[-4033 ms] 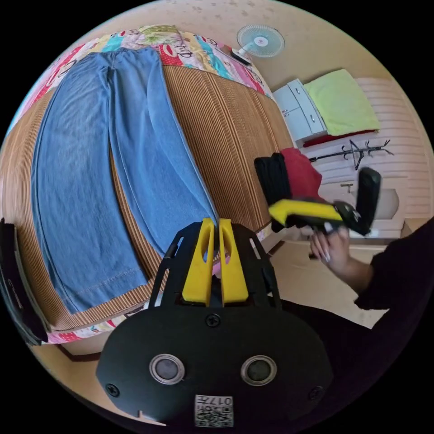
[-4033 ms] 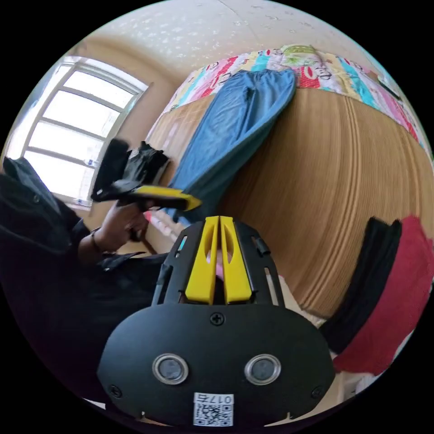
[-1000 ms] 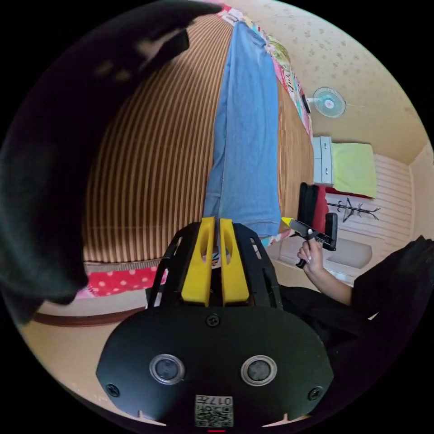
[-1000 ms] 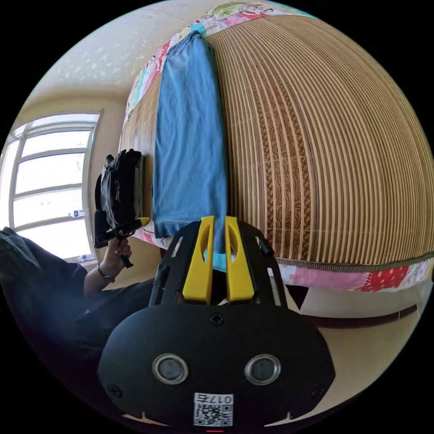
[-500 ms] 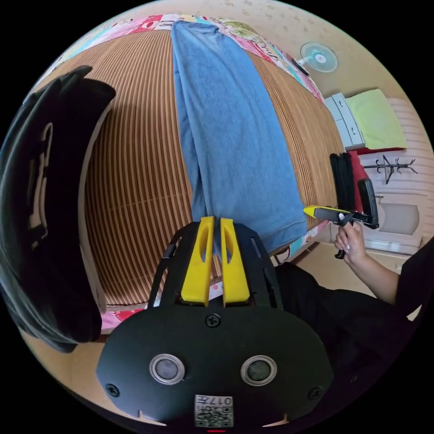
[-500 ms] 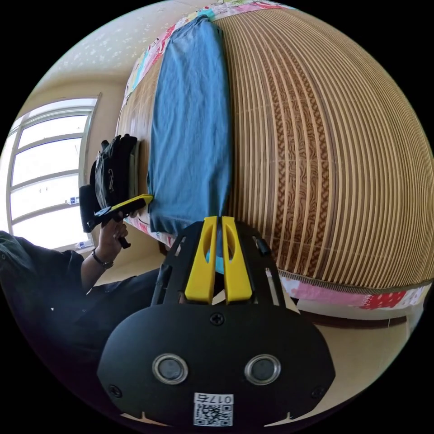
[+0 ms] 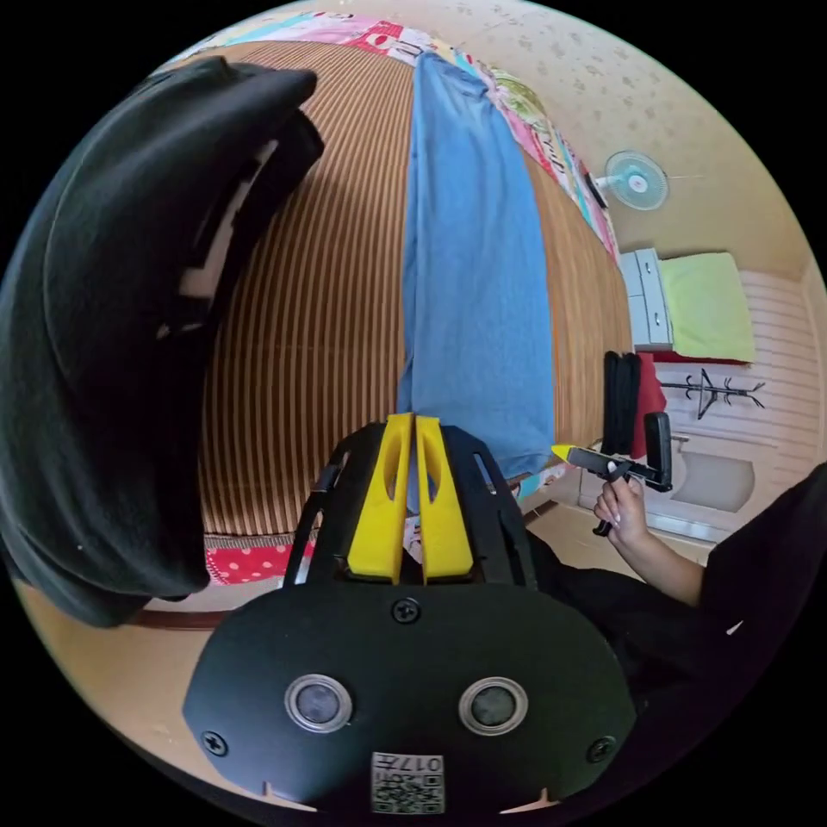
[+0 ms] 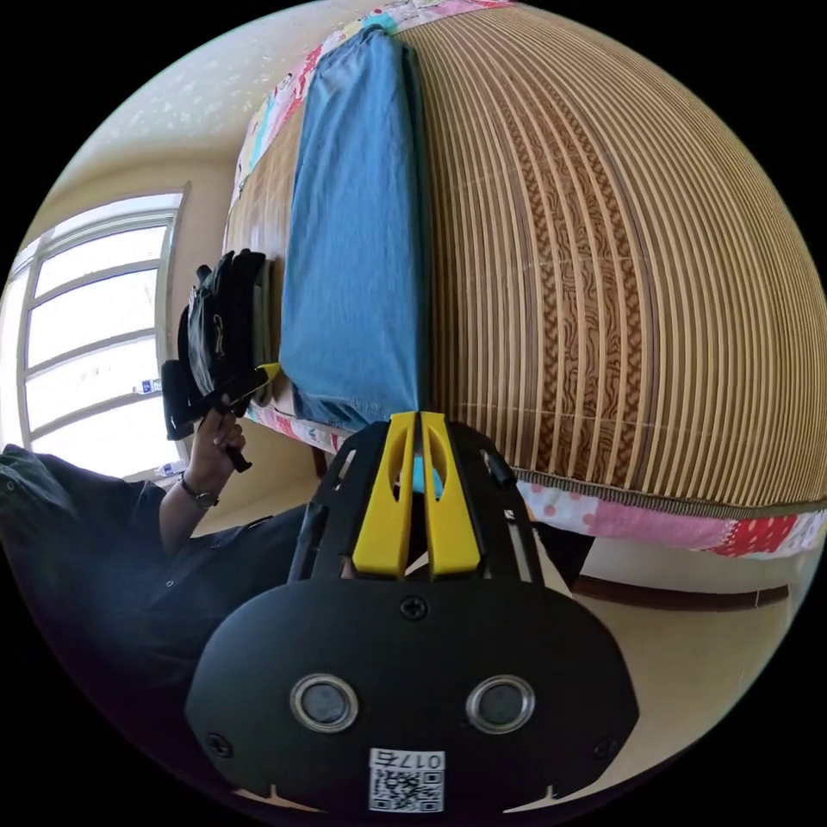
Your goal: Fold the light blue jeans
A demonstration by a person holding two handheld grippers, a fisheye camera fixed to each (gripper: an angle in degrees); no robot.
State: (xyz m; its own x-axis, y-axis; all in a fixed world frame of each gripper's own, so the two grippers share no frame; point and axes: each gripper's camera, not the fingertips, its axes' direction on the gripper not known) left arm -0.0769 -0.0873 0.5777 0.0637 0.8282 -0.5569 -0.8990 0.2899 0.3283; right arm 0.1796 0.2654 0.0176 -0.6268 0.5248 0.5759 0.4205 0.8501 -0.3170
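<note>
In the left gripper view, the left tongs [image 7: 410, 422] are closed with nothing between them. Just past them, the light blue jeans [image 7: 469, 258] lie in a long strip on the striped mat [image 7: 319, 284] of the bed. A big black pile of clothes [image 7: 112, 345] blocks one side. In the right gripper view, the right tongs [image 8: 413, 419] are closed too. A hand [image 8: 215, 435] holds the other tongs by the hem. Far off stands a fan [image 7: 636, 181].

I can't make out any legible words. A white code sticker [image 7: 408, 782] sits at the bottom edge of the left gripper [image 7: 412, 419] housing, and a second sticker [image 8: 407, 780] on the right gripper [image 8: 419, 416]. The white print on the black garment [image 7: 112, 362] is too blurred to read.
</note>
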